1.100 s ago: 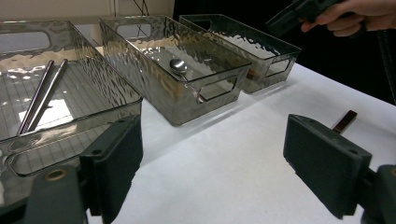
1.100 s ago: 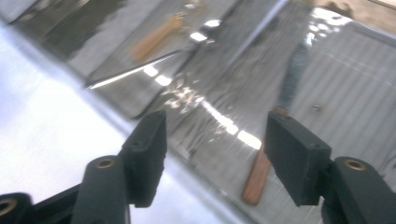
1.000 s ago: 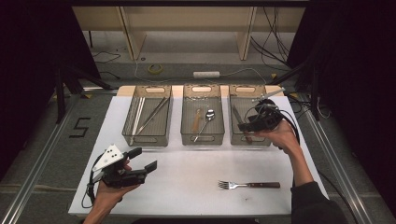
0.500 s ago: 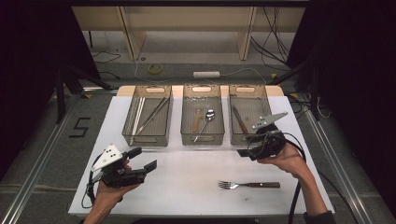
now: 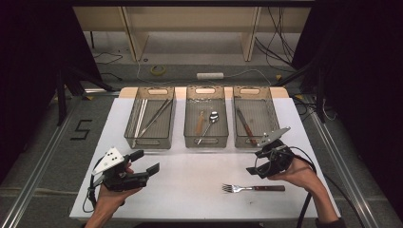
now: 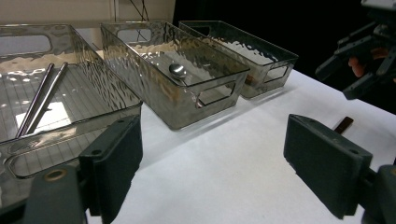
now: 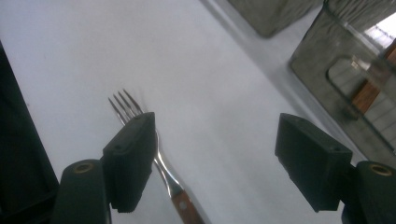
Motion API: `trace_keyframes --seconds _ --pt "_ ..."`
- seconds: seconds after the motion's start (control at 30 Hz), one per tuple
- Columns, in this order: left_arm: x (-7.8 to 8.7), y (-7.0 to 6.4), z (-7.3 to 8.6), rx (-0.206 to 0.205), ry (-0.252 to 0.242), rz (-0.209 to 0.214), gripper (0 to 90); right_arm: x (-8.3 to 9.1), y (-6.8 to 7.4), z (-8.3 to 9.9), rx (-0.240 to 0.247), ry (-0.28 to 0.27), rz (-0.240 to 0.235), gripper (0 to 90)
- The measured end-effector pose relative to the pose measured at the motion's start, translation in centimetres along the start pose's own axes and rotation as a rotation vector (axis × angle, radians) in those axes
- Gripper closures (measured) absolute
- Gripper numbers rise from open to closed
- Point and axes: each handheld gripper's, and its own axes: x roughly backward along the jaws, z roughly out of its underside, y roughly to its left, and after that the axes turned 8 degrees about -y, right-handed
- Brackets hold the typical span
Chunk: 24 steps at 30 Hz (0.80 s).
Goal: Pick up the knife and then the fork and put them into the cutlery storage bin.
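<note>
1. The fork [image 5: 253, 188] lies flat on the white table [image 5: 199, 199] near its front edge, long axis running 3 to 9 o'clock, tines toward 9, wooden handle toward 3.
2. The right gripper [image 5: 263, 163] hovers just beyond it at about 1 o'clock, jaws spread wide and empty. In the right gripper view the fork [image 7: 154, 158] passes under one pad, not centred in the gap.
3. The left gripper [image 5: 145, 162], also gaping and empty, sits well apart at 9 o'clock, so the right hand is nearer.
4. Bare table surrounds the fork; a straight descent looks unobstructed.
5. Farther, at 12 o'clock, three clear bins: the chopstick bin [image 5: 150, 118], spoon bin [image 5: 206, 118] and knife bin [image 5: 254, 118].
</note>
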Motion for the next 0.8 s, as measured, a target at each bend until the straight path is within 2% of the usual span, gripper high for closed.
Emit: trace_keyframes --seconds 0.1,0.27,0.8 --pt "0.0 0.0 0.0 0.003 -0.003 0.002 18.8 -0.4 0.0 0.8 -0.005 0.043 0.013 30.1" --pt "0.0 0.0 0.0 0.006 -0.005 0.001 18.7 -0.7 0.0 1.7 -0.011 0.082 0.009 30.3" --pt "0.2 0.1 0.0 0.006 -0.004 -0.001 18.6 -2.3 1.2 3.2 0.037 0.207 -0.010 30.8"
